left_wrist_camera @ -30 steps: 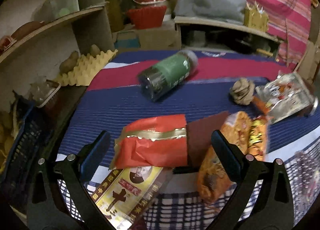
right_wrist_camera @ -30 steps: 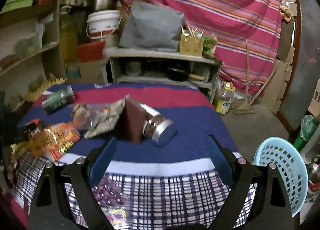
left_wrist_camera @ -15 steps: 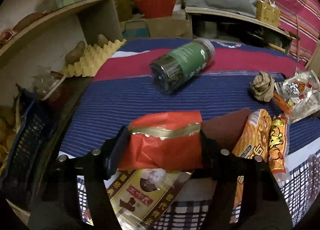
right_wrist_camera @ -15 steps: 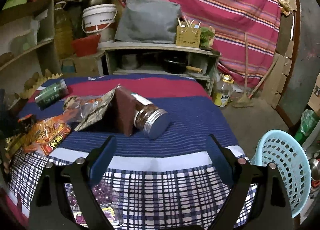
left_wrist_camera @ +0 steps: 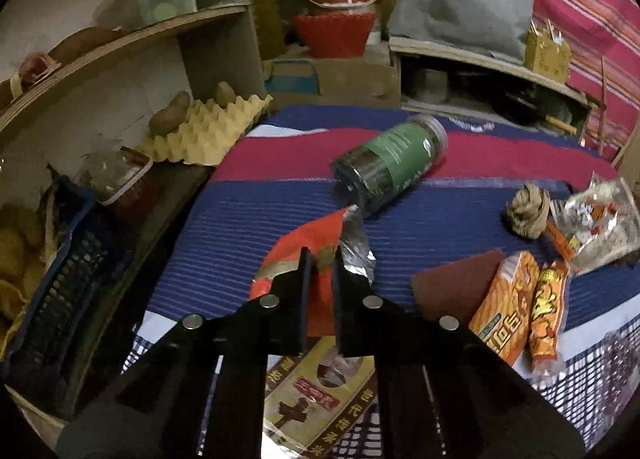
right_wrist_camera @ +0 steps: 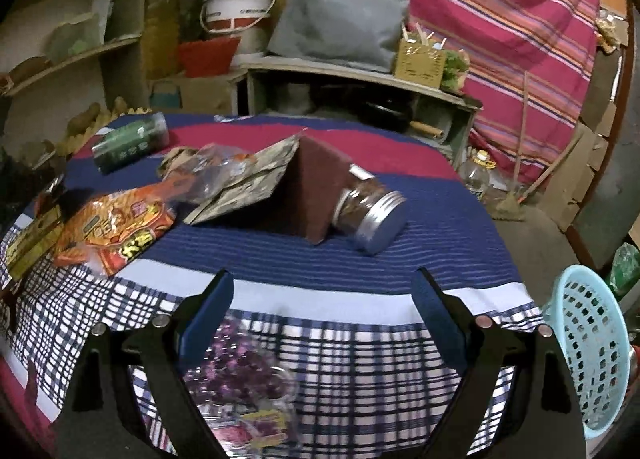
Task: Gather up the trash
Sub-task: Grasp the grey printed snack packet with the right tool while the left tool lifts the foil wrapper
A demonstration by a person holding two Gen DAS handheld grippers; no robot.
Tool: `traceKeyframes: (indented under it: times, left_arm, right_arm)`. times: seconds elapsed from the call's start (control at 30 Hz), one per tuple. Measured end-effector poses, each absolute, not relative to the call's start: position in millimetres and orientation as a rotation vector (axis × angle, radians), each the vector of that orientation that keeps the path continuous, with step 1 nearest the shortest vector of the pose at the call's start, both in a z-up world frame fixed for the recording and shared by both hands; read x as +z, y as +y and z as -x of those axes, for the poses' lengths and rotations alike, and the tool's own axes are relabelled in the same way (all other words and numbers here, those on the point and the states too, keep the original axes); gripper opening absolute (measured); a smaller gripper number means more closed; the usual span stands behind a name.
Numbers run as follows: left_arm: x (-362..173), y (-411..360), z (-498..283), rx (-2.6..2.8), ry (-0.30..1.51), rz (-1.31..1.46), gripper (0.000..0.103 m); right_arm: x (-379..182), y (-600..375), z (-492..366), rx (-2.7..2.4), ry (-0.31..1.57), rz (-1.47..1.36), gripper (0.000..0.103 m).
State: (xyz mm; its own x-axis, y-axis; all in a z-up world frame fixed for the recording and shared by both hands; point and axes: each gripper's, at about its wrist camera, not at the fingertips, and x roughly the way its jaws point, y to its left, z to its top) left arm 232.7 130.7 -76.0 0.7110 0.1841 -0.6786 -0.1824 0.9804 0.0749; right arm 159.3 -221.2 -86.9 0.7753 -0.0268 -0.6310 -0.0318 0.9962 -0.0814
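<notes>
My left gripper is shut on a red foil wrapper, which is crumpled up off the striped table cloth. A yellow printed packet lies under the fingers. Orange snack packets, a brown pad, a crumpled paper ball and a clear wrapper lie to the right. My right gripper is open and empty over the table's near edge, above a purple candy bag. A light blue basket stands at the table's right.
A green-labelled jar lies on its side at the back. A metal-lidded jar lies beside a brown pad. Shelves with an egg tray stand left; a blue crate is low left.
My left gripper went from open around the red wrapper to shut on it, and the wrapper has bunched and lifted. My right gripper has moved slightly toward the table, still open.
</notes>
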Motion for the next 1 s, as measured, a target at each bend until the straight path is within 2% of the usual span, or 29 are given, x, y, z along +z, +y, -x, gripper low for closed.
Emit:
traceKeyframes:
  times: [0.13,0.43,0.47,0.53,0.67,0.77,0.83,0.9,1.0]
  left_arm:
    - [-63.0,136.8,-228.7,0.218,0.71,0.028,0.002]
    - [-46.9,121.9,-224.9,0.205,0.649,-0.009,0.001]
    - [-46.3,119.9,-224.4,0.205,0.646,-0.015,0.001]
    - [-47.5,115.5,-225.4,0.204,0.643,-0.036,0.001]
    - [-57.8,113.7,-234.0,0.201,0.673,-0.049,0.001]
    - [-62.9,116.5,-238.6,0.2,0.693,-0.034,0.001]
    - [-63.2,115.9,-238.8,0.204,0.692,-0.043,0.001]
    - [-61.3,115.4,-237.4,0.212,0.683,-0.053,0.001]
    - [-53.5,115.1,-232.4,0.222,0.661,-0.047,0.001]
  right_arm:
    - [-85.9,-215.0,-164.5,0.011,0.684,0.084,0.089]
    - [-69.1,-204.2,-203.7,0.011,0.668,0.016,0.086]
    - [-68.4,-202.9,-210.7,0.013,0.669,0.011,0.083]
    - [-71.0,-203.8,-219.6,0.014,0.69,0.003,0.07]
    - [-83.4,-204.7,-235.7,0.041,0.728,-0.014,0.062]
    - [-91.2,-203.4,-242.6,0.08,0.746,-0.015,0.045]
    - [-95.9,-204.7,-244.9,0.114,0.76,-0.045,0.028]
    - [-96.5,-206.5,-243.5,0.135,0.752,-0.053,0.017]
    - [-88.8,-214.0,-236.1,0.139,0.713,-0.055,0.008]
